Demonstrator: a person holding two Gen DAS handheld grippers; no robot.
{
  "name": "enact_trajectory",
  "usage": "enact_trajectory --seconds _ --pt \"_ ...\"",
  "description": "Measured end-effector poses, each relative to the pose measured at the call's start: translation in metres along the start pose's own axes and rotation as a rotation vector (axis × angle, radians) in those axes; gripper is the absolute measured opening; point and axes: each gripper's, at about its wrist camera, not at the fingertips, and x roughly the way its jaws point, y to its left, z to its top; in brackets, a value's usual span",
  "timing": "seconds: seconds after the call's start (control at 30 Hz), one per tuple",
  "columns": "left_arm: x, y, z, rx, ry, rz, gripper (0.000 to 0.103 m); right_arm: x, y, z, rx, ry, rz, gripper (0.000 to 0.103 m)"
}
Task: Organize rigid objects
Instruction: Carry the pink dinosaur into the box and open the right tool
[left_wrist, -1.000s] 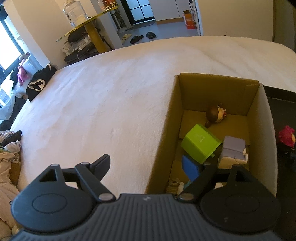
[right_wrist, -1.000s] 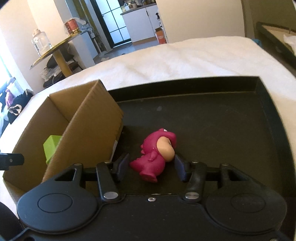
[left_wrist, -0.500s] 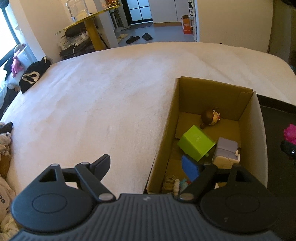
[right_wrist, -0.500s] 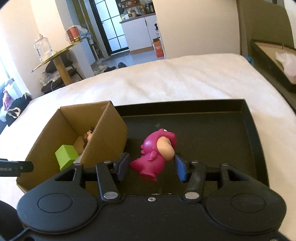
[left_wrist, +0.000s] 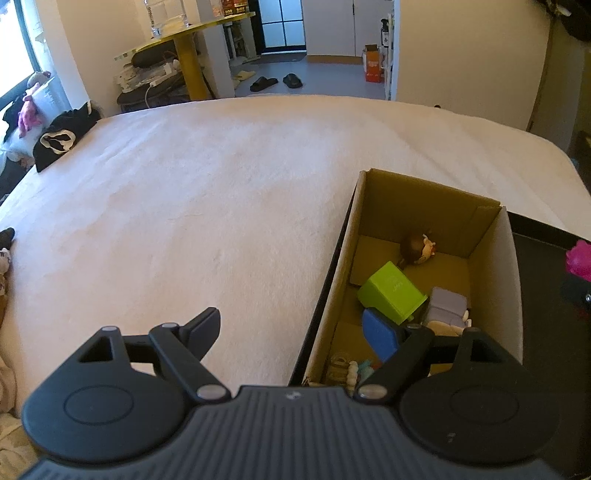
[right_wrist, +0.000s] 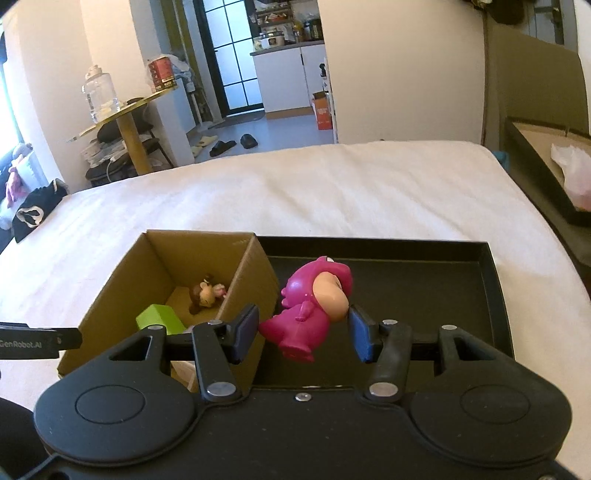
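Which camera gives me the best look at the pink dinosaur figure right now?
The right wrist view: the pink dinosaur figure sits whole and centred between the right tongs, clamped above the black tray. The left wrist view shows only a pink sliver at its right edge.

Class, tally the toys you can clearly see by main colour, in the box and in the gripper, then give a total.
Pink: 1, the dinosaur figure in the right gripper
Green: 1, the block
Brown: 1, the brown-haired doll
Grey: 1, the grey toy
Total: 4

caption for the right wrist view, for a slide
Right gripper holds pink dinosaur figure above black tray, beside cardboard box.
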Motion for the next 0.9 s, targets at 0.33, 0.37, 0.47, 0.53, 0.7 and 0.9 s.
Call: enact_trajectory --seconds 0.33,0.37,0.47,0.53,0.7,0.9 --pt "0.004 0.006 -0.004 -0.007 -0.001 -0.07 0.08 -0.003 0.022 0.015 -0.053 -0.014 0.005 0.052" --pt "0.004 0.007 -0.005 -0.012 -0.005 -0.074 0.079 -0.003 0.024 0.016 -0.058 -0.014 0.005 0.052" --pt "0.007 0.013 -0.007 -0.029 -0.005 -0.089 0.074 -0.004 0.031 0.021 -0.071 -0.019 0.008 0.052" --pt "0.011 0.017 -0.008 -0.042 0.009 -0.113 0.07 -0.004 0.036 0.024 -0.086 -0.022 0.008 0.052" --pt "0.018 0.023 -0.012 -0.06 0.028 -0.147 0.06 -0.004 0.049 0.031 -0.111 -0.034 0.01 0.052" --pt "0.026 0.029 -0.016 -0.066 0.043 -0.209 0.032 0.001 0.065 0.034 -0.144 -0.034 0.013 0.052"
